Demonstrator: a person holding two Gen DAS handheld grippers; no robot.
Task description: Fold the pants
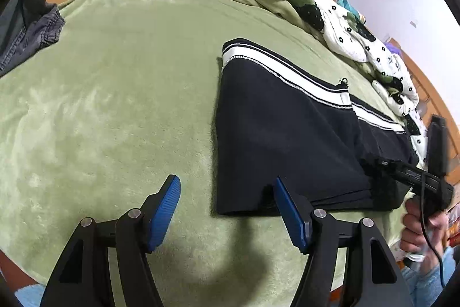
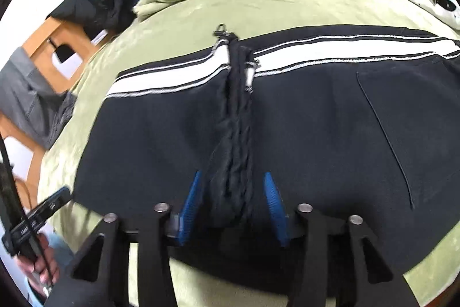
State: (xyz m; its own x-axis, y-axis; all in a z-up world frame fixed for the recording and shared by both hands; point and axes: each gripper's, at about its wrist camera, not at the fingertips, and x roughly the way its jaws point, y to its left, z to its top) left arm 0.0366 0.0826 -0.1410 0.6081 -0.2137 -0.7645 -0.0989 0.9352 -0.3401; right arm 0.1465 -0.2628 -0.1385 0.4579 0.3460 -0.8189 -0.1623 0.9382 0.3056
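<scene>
Jaws apart; left gripper [image 1: 227,209] beside pants [image 1: 287,140] edge.

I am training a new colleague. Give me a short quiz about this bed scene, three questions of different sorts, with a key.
1. True or false: the pants lie on a green blanket.
2. The stripe on the pants is: A white, B red, C yellow.
3. Which has the bunched ridge of cloth between its open fingers: the left gripper or the right gripper?
Key: 1 true; 2 A; 3 right gripper.
</scene>
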